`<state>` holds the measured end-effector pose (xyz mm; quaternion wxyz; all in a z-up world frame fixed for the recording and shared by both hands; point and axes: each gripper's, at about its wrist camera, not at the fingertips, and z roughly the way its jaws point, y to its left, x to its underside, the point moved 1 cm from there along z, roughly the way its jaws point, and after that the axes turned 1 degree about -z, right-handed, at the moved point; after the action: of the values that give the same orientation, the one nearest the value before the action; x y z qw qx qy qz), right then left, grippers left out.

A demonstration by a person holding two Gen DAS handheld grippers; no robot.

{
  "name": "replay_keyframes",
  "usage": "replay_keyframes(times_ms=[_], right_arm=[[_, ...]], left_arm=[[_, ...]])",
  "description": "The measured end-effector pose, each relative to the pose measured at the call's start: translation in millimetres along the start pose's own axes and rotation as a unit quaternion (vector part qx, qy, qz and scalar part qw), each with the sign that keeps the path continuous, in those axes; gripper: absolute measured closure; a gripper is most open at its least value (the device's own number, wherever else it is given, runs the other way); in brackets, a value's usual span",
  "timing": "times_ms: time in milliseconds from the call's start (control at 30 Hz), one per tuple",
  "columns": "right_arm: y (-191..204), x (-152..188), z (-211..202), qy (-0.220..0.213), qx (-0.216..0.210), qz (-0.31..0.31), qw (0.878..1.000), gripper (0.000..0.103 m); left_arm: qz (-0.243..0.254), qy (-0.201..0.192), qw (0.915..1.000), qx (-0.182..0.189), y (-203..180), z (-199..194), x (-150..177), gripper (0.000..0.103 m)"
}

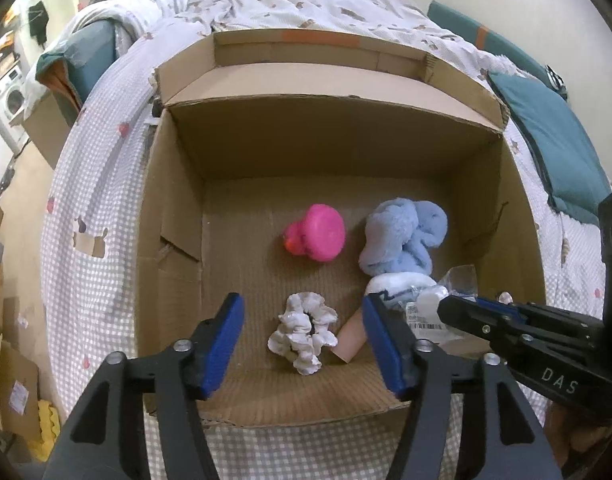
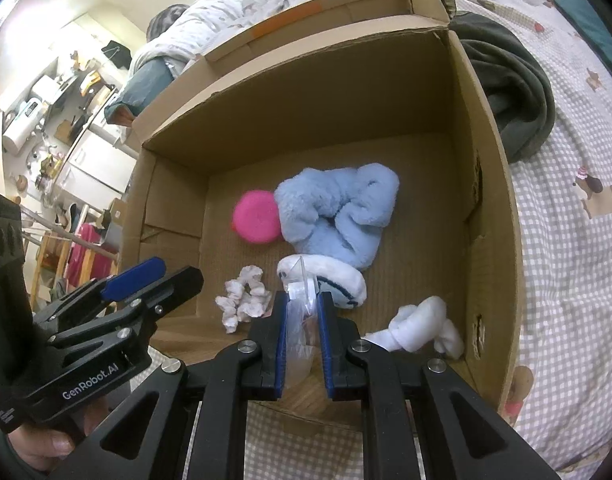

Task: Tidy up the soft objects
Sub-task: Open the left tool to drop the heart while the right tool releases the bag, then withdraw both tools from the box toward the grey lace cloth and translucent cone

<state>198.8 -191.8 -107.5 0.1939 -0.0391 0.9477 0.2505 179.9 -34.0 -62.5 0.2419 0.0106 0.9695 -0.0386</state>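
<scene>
An open cardboard box (image 1: 178, 208) (image 2: 493, 216) stands on the bed. Inside lie a pink plush toy (image 1: 317, 238) (image 2: 256, 218), a blue plush toy (image 1: 401, 236) (image 2: 337, 212), a white scrunchie (image 1: 304, 330) (image 2: 242, 298), a white-and-navy sock (image 2: 341, 284) and a knotted white sock (image 2: 419, 326). My left gripper (image 1: 304, 344) is open over the box's near edge, jaws either side of the scrunchie. My right gripper (image 2: 302, 320) is shut on a clear plastic bag (image 2: 300, 332) (image 1: 459, 280) and holds it over the box's near edge.
The bed has a checked cover (image 1: 98, 216) and a rumpled printed duvet (image 1: 306, 4). A teal pillow (image 1: 549, 144) lies right of the box. A dark green garment (image 2: 513, 84) lies beside the box's right wall. Shelves and clutter stand off the bed's left side.
</scene>
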Motion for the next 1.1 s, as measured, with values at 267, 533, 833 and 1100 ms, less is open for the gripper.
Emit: replay_keyframes(times_ms=[267, 533, 833, 1100], right_arm=[[0, 0, -6, -0.015, 0.017, -0.008, 1.0, 0.086], [5, -3, -21, -0.057, 0.039, -0.023, 0.997, 0.043], [4, -5, -30, -0.072, 0.038, -0.022, 0.996, 0.043], [6, 0, -41, -0.089, 0.045, -0.023, 0.995, 0.043]], left_arm=[[-0.024, 0.013, 0.9996, 0.006, 8, 4, 0, 0.042], [-0.029, 0.006, 0.9996, 0.005, 11, 1, -2, 0.042], [-0.025, 0.002, 0.9997, -0.003, 12, 0, 0, 0.042], [-0.041, -0.018, 0.9989, 0.01, 24, -27, 10, 0.042]])
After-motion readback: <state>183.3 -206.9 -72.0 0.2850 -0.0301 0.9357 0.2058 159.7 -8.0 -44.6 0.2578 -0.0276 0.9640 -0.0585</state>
